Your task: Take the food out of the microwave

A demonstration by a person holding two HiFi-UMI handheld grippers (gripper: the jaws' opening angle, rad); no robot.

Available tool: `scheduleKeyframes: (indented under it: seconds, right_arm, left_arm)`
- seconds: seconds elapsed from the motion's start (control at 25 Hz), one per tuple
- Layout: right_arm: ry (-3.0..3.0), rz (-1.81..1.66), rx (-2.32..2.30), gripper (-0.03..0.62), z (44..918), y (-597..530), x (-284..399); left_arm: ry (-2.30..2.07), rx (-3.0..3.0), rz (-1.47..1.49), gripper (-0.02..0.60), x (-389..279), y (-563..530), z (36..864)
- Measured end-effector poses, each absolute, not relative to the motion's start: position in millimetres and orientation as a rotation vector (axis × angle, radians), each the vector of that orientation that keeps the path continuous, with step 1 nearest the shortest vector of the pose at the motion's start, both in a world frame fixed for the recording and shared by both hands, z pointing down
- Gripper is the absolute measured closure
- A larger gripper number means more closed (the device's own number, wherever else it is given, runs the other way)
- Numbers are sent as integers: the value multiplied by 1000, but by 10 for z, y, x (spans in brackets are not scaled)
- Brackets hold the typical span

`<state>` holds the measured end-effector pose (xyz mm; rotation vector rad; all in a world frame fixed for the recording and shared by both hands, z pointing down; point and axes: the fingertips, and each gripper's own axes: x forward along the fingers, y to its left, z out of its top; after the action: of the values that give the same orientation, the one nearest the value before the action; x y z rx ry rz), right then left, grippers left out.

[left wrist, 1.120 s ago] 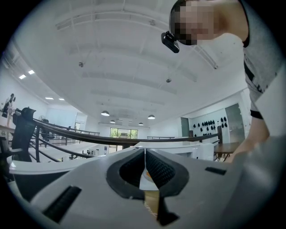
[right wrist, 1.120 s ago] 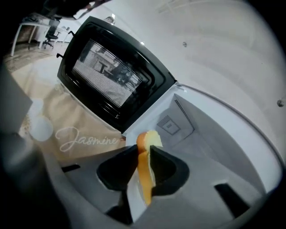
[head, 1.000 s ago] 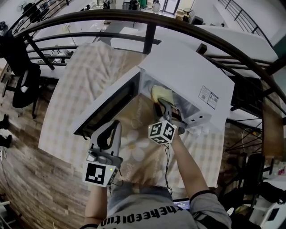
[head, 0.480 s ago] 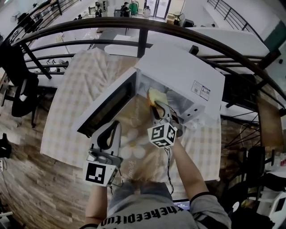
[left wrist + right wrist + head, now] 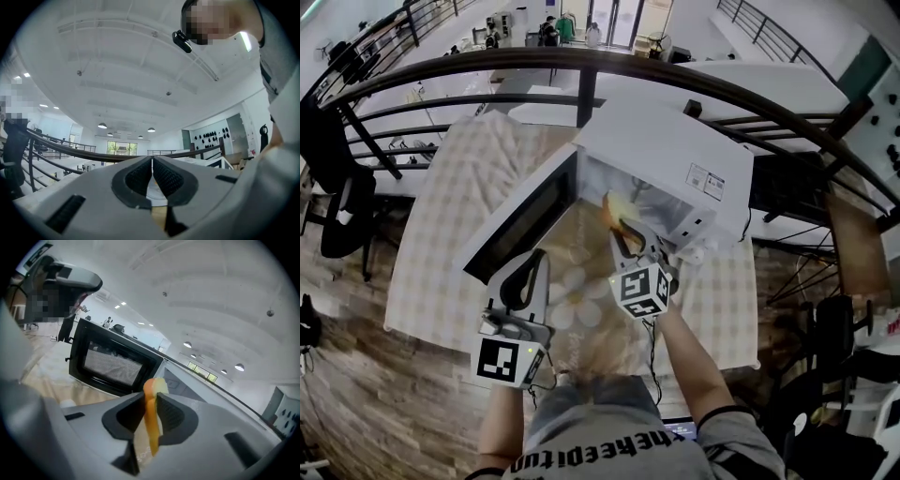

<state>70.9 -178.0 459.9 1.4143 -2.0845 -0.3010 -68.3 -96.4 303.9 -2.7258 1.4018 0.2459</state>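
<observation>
The microwave (image 5: 661,150) has a smooth white casing; its door (image 5: 112,363) is glossy black with a mesh window. The cloth (image 5: 469,187) is matt checked fabric. The floor (image 5: 356,366) is wood plank. The left gripper (image 5: 152,160) and right gripper (image 5: 150,398) are matt grey plastic with dark, finely ribbed pads (image 5: 140,178). The food (image 5: 151,432) looks smooth.

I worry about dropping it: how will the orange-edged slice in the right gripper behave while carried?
The slice looks thin, so it is probably light. It stands straight in the right gripper without drooping, so it seems fairly stiff. Part of it sticks out past the jaw tips, so it might pivot if jolted.
</observation>
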Motion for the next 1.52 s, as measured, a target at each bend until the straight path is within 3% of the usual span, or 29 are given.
scheduleKeyframes:
  seconds: [1.52]
  right_arm:
    - [-2228, -158, 1822, 513, 3607, -456, 907]
  left_arm:
    - [1287, -2734, 275, 571, -707, -403, 2708]
